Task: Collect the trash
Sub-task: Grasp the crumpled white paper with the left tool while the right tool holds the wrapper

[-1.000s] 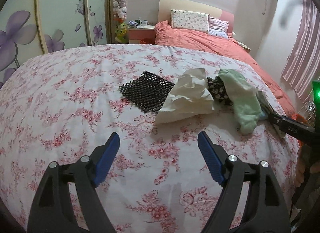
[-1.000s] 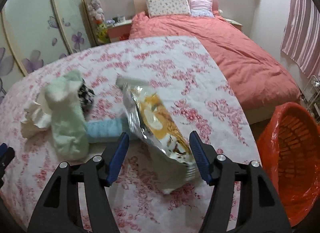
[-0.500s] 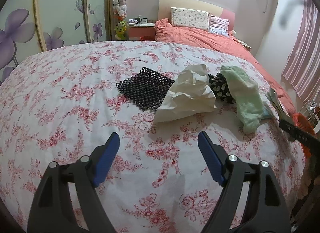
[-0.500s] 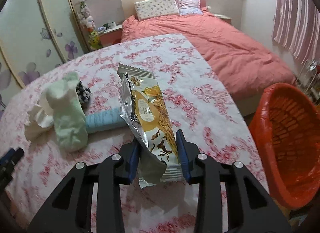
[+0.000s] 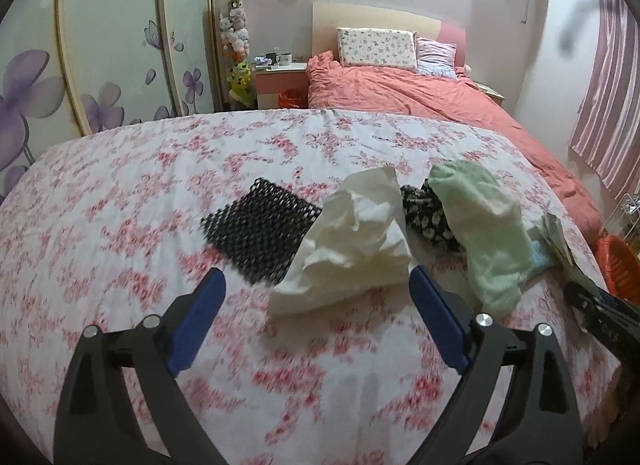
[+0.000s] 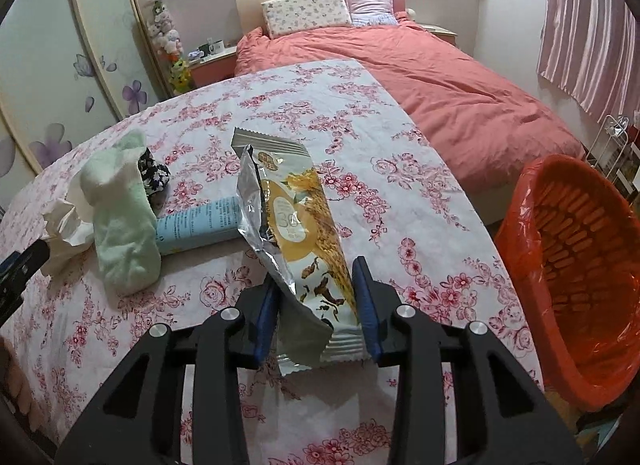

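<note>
wrapper: foil snack wrapper [image 6: 304, 233] pinched at its near end, standing up and leaning far-left, lifted off the floral cloth [image 6: 420, 201]; its torn near flap hangs loose below the pads
right gripper: right gripper [image 6: 316, 305] narrowed onto the wrapper, blue pads on both faces of the foil; grip sits low on the pack, so the top is free to flop
bin: orange basket [image 6: 580, 265] with a red liner, off the right edge of the table, lower than the tabletop, mouth tilted toward the camera
step: judged as carry to bin; swing right over the table edge, get the whole pack over the mouth before letting go, since the tall end could catch the rim
risk: foil is slick and light, may slip or cling to a pad on release; open wide and give it a moment
left gripper: left gripper [image 5: 316, 297] spread wide, holding nothing, low over the cloth just near the crumpled paper [image 5: 352, 241]
next trash: crumpled paper looks the likely next pick
neighbours: black mesh mat [image 5: 260, 225] left of the paper, green cloth [image 6: 120, 217] right of it, draped over a dark floral item [image 6: 154, 173]; blue tube [image 6: 196, 225] part under the green cloth
unsure: which of those count as trash, cannot tell
</note>
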A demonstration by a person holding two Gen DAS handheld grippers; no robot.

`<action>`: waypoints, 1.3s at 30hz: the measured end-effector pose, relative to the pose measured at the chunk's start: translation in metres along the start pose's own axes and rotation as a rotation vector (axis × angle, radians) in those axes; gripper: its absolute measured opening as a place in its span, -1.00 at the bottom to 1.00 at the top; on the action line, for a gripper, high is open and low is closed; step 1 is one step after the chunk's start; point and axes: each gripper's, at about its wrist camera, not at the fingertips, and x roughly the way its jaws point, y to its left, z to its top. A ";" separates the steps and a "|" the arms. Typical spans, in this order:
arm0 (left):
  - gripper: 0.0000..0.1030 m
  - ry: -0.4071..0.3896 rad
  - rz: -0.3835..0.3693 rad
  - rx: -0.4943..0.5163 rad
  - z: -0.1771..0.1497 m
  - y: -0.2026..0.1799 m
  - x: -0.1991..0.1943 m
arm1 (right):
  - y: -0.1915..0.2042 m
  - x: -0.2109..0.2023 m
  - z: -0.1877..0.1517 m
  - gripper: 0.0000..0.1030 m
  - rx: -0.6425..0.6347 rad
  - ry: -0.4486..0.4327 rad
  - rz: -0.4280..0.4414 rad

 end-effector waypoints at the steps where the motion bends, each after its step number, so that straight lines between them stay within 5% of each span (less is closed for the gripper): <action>1: 0.79 0.001 0.002 0.001 0.002 -0.001 0.002 | 0.000 0.000 0.000 -0.29 -0.001 0.000 -0.001; 12: 0.78 0.058 -0.010 -0.018 0.010 -0.011 0.031 | -0.004 0.000 -0.001 -0.29 0.012 -0.001 0.018; 24: 0.50 0.116 -0.043 -0.060 0.005 -0.006 0.043 | -0.008 0.000 -0.002 -0.28 0.026 -0.003 0.038; 39: 0.49 0.135 -0.003 -0.071 0.004 -0.004 0.045 | -0.012 -0.001 -0.001 -0.28 0.036 -0.004 0.053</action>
